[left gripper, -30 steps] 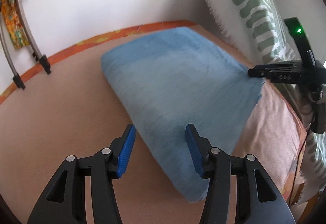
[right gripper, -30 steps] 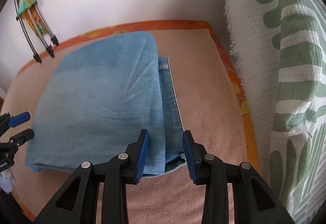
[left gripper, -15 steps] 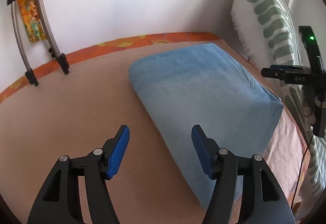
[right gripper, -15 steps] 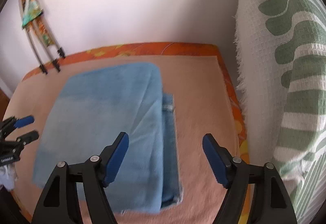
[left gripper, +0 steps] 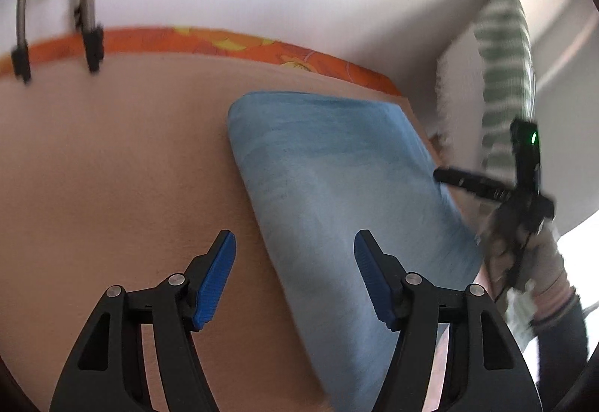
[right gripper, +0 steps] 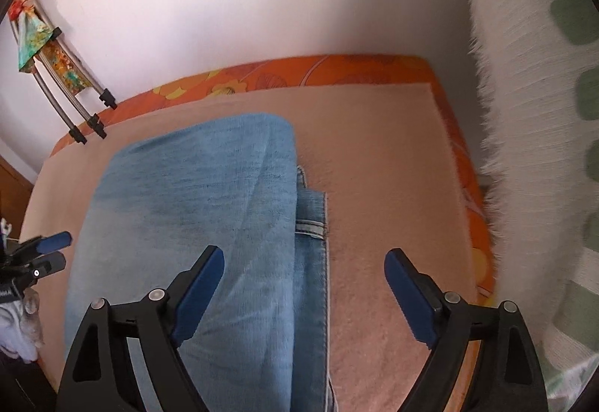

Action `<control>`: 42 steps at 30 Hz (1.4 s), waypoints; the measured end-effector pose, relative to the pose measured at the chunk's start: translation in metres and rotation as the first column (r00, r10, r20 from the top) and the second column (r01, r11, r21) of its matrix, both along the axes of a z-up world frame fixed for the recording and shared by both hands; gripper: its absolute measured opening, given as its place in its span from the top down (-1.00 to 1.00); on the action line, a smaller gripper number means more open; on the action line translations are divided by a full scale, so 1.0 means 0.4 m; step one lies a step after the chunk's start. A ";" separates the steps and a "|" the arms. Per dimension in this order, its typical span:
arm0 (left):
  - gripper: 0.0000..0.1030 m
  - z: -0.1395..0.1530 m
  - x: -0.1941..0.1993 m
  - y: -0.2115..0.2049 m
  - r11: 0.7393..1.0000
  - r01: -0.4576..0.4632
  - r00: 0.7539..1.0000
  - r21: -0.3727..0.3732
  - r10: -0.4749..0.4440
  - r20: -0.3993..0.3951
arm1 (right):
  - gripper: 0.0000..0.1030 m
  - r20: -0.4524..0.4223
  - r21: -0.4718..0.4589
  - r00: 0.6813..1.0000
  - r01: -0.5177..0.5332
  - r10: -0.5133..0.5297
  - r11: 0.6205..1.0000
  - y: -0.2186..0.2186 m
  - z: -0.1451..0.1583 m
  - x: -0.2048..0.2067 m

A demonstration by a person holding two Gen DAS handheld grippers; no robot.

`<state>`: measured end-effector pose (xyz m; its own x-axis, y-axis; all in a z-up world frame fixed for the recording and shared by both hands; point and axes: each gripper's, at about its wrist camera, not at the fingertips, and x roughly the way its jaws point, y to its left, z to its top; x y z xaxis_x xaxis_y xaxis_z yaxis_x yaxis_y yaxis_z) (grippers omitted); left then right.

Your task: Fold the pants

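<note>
Both grippers hang above the folded pants, holding nothing.

The light blue folded denim pants (right gripper: pixel 194 224) lie flat on the peach blanket (right gripper: pixel 393 187), long way running near to far. The right gripper (right gripper: pixel 305 294), fingers wide apart, is over their right edge; the left gripper (left gripper: pixel 295 277), also apart, is over their left edge.

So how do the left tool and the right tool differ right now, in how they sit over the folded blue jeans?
The left tool straddles the left folded edge of the folded blue denim jeans, while the right tool straddles the opposite edge, where the waistband layer with its belt loop peeks out. The right tool's jaws look spread wider than the left tool's. Both are open, hold nothing, and have black frames with blue pads.
</note>
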<state>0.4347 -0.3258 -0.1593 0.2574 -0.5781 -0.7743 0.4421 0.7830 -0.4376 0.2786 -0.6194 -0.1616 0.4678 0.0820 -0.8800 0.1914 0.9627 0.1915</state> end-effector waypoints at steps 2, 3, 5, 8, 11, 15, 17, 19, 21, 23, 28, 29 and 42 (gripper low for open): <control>-0.27 -0.005 0.012 -0.006 1.000 -0.012 1.000 -0.012 0.012 -0.008 | -0.74 -0.003 0.020 1.000 0.008 -0.008 1.000 -0.011 -0.011 0.010; -0.27 -0.005 0.014 -0.011 1.000 -0.012 1.000 -0.011 0.012 -0.006 | -0.74 -0.008 0.055 1.000 0.011 -0.011 0.998 -0.020 -0.021 0.018; -0.28 -0.016 0.022 -0.023 1.000 -0.013 0.999 -0.024 0.012 -0.029 | -0.74 -0.014 0.105 1.000 0.011 -0.009 0.994 -0.031 -0.034 0.026; -0.27 -0.038 0.035 -0.034 0.999 -0.018 0.998 -0.040 0.015 -0.069 | -0.74 -0.018 0.141 1.000 0.006 -0.004 0.990 -0.038 -0.056 0.035; -0.27 -0.057 0.038 -0.050 0.999 -0.013 0.997 -0.046 0.009 -0.083 | -0.76 -0.014 0.164 1.000 -0.012 0.014 0.986 -0.038 -0.066 0.039; -0.28 -0.059 0.045 -0.060 0.997 -0.019 0.998 -0.070 0.015 -0.062 | -0.71 0.002 0.173 0.999 -0.034 0.034 0.984 -0.040 -0.065 0.032; -0.28 -0.060 0.049 -0.064 0.996 -0.027 0.998 -0.079 0.023 -0.054 | -0.55 0.011 0.185 0.999 -0.054 0.053 0.981 -0.038 -0.063 0.030; -0.28 -0.061 0.052 -0.070 0.996 -0.028 0.999 -0.082 0.025 -0.047 | -0.31 0.016 0.211 0.997 -0.075 0.073 0.975 -0.038 -0.062 0.025; -0.28 -0.061 0.053 -0.077 0.996 -0.023 0.999 -0.085 0.020 -0.035 | -0.07 0.019 0.235 0.995 -0.099 0.097 0.967 -0.027 -0.063 0.024; -0.27 -0.063 0.057 -0.084 0.995 -0.023 0.999 -0.094 0.021 -0.025 | 0.01 0.025 0.240 0.995 -0.099 0.096 0.966 -0.023 -0.064 0.024; 0.06 -0.069 0.069 -0.101 0.992 -0.060 0.998 -0.110 0.057 -0.031 | 0.50 0.061 0.217 0.998 -0.035 0.022 0.976 0.017 -0.054 0.012; 0.31 -0.067 0.070 -0.105 0.992 -0.059 0.998 -0.108 0.056 -0.027 | 0.61 0.062 0.202 0.998 -0.019 0.007 0.979 0.025 -0.049 0.011; 0.70 0.014 0.033 -0.101 0.992 0.004 0.996 -0.125 0.007 0.087 | 0.78 0.170 0.163 0.982 0.058 -0.086 0.985 0.061 0.073 -0.063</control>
<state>0.4477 -0.3662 -0.1538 0.3212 -0.6684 -0.6709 0.4819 0.7252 -0.4918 0.2536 -0.5950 -0.1324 0.6236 0.1730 -0.7624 0.2087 0.9030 0.3757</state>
